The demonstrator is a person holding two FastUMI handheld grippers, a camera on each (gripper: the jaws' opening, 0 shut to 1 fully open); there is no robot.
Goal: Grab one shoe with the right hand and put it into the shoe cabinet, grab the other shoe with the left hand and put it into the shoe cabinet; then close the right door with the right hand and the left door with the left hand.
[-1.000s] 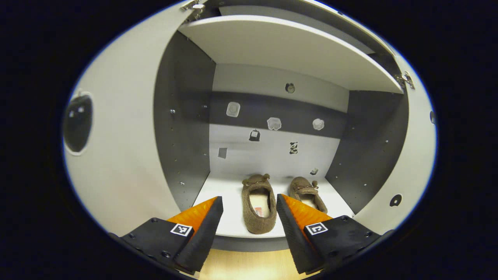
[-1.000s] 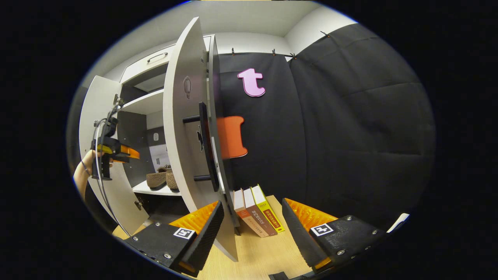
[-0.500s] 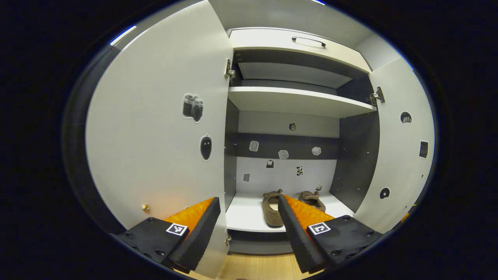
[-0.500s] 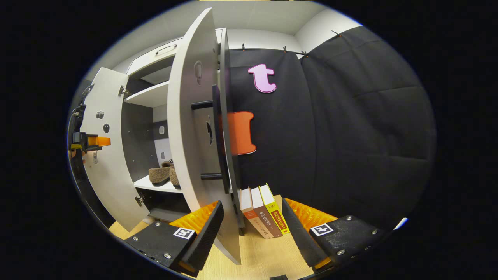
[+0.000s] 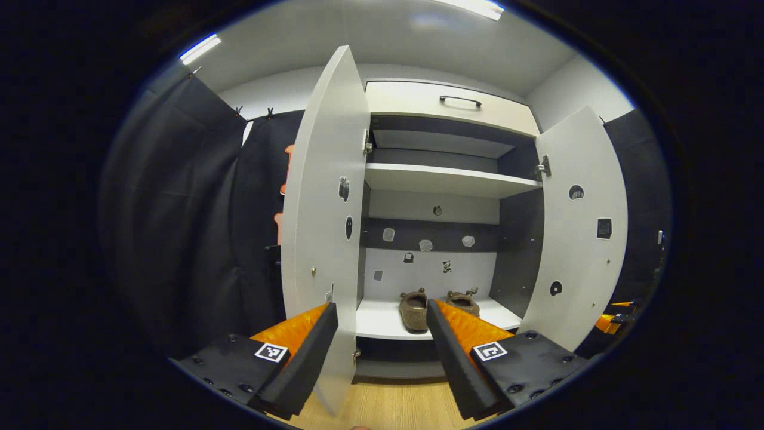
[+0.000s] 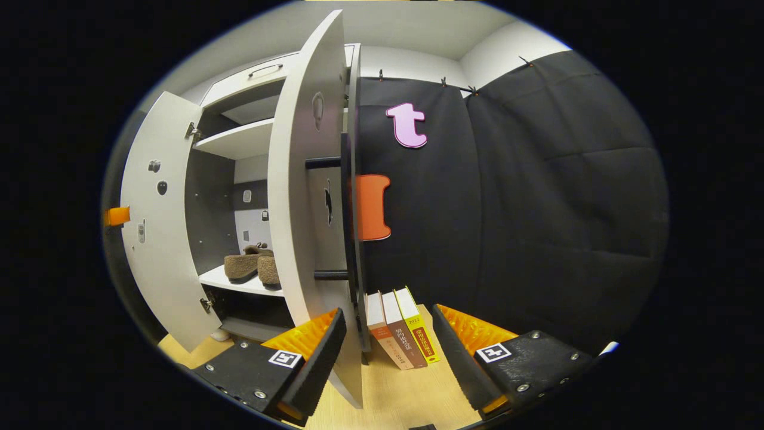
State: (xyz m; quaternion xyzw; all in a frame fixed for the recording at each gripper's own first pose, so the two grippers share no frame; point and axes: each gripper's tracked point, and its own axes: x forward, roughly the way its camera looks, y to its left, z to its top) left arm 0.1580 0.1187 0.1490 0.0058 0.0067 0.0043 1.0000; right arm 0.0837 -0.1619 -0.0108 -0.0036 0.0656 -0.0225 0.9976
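In the left gripper view, the left gripper (image 5: pixel 382 334) is hovering with its fingers spread wide and holding nothing; the left door (image 5: pixel 325 239) is standing open edge-on just beyond its left finger, and the two shoes (image 5: pixel 439 306) are sitting side by side on the shoe cabinet's bottom shelf (image 5: pixel 382 319) ahead between the fingers. In the right gripper view, the right gripper (image 6: pixel 388 352) is likewise gaping wide and empty over the wooden floor (image 6: pixel 406 391), the right door (image 6: pixel 307 209) is standing open past its left finger, and three books (image 6: pixel 401 327) are leaning between the fingers by the black cloth wall (image 6: pixel 537 209).
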